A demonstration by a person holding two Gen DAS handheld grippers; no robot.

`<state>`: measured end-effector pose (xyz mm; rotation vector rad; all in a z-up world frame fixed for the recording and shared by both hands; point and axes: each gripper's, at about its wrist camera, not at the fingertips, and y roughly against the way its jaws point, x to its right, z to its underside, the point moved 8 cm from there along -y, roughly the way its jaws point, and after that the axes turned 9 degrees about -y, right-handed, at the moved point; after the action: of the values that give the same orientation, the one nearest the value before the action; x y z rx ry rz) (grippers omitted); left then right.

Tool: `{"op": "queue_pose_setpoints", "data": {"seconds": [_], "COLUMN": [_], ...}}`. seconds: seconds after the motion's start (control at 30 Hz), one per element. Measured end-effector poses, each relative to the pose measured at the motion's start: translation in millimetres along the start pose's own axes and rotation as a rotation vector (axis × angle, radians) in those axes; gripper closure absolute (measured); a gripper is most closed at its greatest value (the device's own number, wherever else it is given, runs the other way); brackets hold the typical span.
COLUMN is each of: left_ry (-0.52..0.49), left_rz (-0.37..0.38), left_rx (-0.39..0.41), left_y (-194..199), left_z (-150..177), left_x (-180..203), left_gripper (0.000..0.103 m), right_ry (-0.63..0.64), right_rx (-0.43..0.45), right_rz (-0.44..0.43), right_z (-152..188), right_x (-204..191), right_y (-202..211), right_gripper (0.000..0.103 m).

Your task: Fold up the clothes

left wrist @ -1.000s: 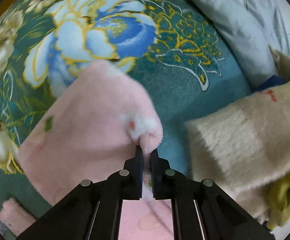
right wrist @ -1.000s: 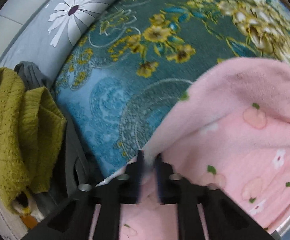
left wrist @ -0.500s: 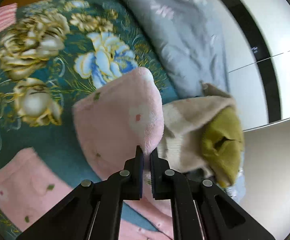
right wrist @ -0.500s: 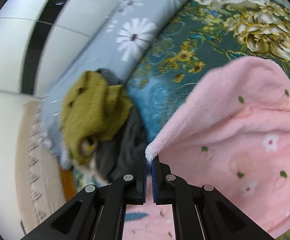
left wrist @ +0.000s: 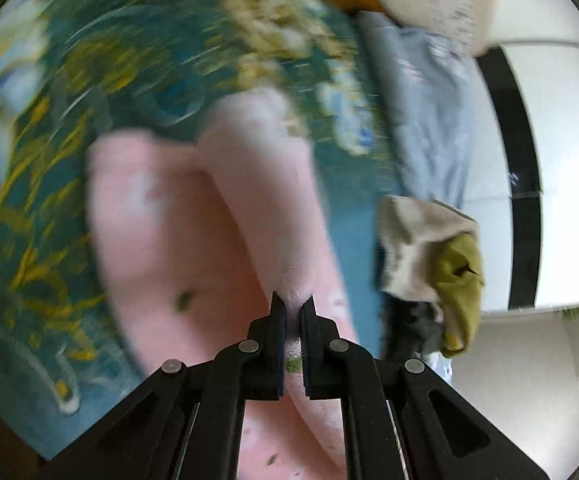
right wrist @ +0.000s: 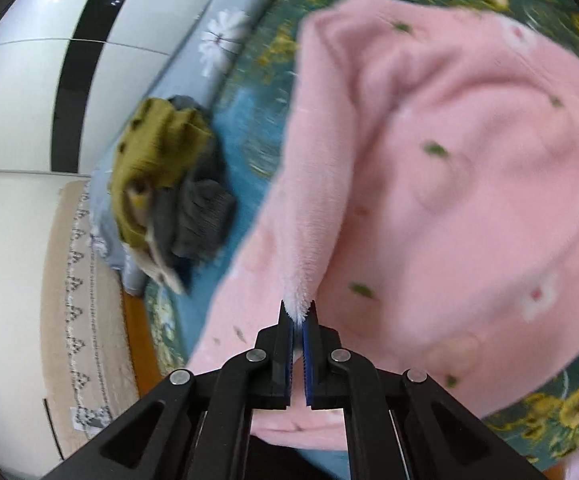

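Observation:
A fluffy pink garment [left wrist: 193,224] with small flowers and green leaves is lifted over a teal floral bedspread [left wrist: 101,80]. My left gripper [left wrist: 292,304] is shut on a pinched fold of its edge. In the right wrist view the same pink garment [right wrist: 449,184] hangs in a wide sheet, and my right gripper [right wrist: 298,311] is shut on another pinched edge. Both views are blurred by motion.
A heap of other clothes lies at the bed's edge: an olive knit [right wrist: 157,148] over a grey piece [right wrist: 201,208], with a cream fleece [left wrist: 417,240] beside it. A pale blue floral sheet [left wrist: 429,112], a beige rug [right wrist: 81,300] and a white wall [right wrist: 29,92] border the bed.
Both grippers have swept sideways across the bed, carrying the pink garment with them. The clothes heap has shrunk in both views, and the wall and floor have come into sight.

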<state>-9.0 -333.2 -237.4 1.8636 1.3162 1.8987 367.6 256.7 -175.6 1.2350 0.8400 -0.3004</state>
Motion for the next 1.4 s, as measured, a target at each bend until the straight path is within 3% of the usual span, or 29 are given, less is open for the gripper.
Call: {"op": "queue_pose_setpoints", "data": {"seconds": [0.23, 0.3, 0.37, 0.43, 0.53, 0.57, 0.6, 0.73, 0.77, 0.87, 1.03, 1.13, 1.2, 1.4], "left_ry": [0.065, 0.08, 0.092, 0.105, 0.119, 0.111, 0.101, 0.072, 0.067, 0.048, 0.01, -0.01, -0.021, -0.047], "left_rz": [-0.017, -0.014, -0.027, -0.037, -0.039, -0.053, -0.075, -0.138, -0.155, -0.199, -0.234, -0.238, -0.235, -0.225], "left_rx": [-0.002, -0.008, -0.016, -0.022, -0.016, -0.014, -0.018, -0.024, -0.022, -0.028, -0.04, -0.041, -0.036, -0.05], "left_y": [-2.7, -4.4, -5.9, -4.7, -3.3, -3.0, -3.7, -5.5, -5.3, -4.3, -0.4, 3.9, 7.7, 8.6], "left_z": [16.3, 18.0, 18.9, 18.4, 15.9, 14.7, 14.0, 12.2, 11.6, 9.0, 3.6, 0.2, -1.4, 0.5], "left_x": [-8.8, -8.0, -12.8, -16.8, -20.2, -21.3, -22.6, -26.6, -27.8, -27.5, -17.3, -9.4, -5.2, 2.8], "left_gripper": [0.096, 0.088, 0.068, 0.065, 0.064, 0.064, 0.064, 0.068, 0.079, 0.093, 0.096, 0.096, 0.097, 0.096], "right_ry": [-0.007, 0.006, 0.009, 0.011, 0.018, 0.016, 0.008, -0.025, -0.029, -0.019, 0.144, 0.226, 0.228, 0.274], "right_rx": [-0.023, -0.032, -0.041, -0.051, -0.038, -0.029, -0.017, 0.036, 0.05, 0.079, 0.163, 0.23, 0.243, 0.253], "right_rz": [0.033, 0.047, 0.058, 0.069, 0.088, 0.088, 0.086, 0.078, 0.08, 0.104, 0.26, 0.302, 0.334, 0.474], "right_z": [0.7, 0.0, -2.5, -5.1, -9.0, -11.7, -15.0, -29.7, -33.5, -44.3, -62.1, -90.3, -107.3, -147.1], "right_x": [16.2, 15.7, 15.7, 15.8, 16.9, 17.5, 17.7, 18.4, 17.9, 10.1, -22.4, -49.8, -57.6, -86.0], "right_y": [-10.3, -11.1, -13.4, -15.7, -15.1, -13.6, -11.8, -1.9, 0.2, 2.1, 2.1, 6.9, 6.4, -2.4], "right_gripper": [0.099, 0.095, 0.095, 0.095, 0.085, 0.076, 0.07, 0.07, 0.07, 0.07, 0.07, 0.07, 0.063, 0.063]}}
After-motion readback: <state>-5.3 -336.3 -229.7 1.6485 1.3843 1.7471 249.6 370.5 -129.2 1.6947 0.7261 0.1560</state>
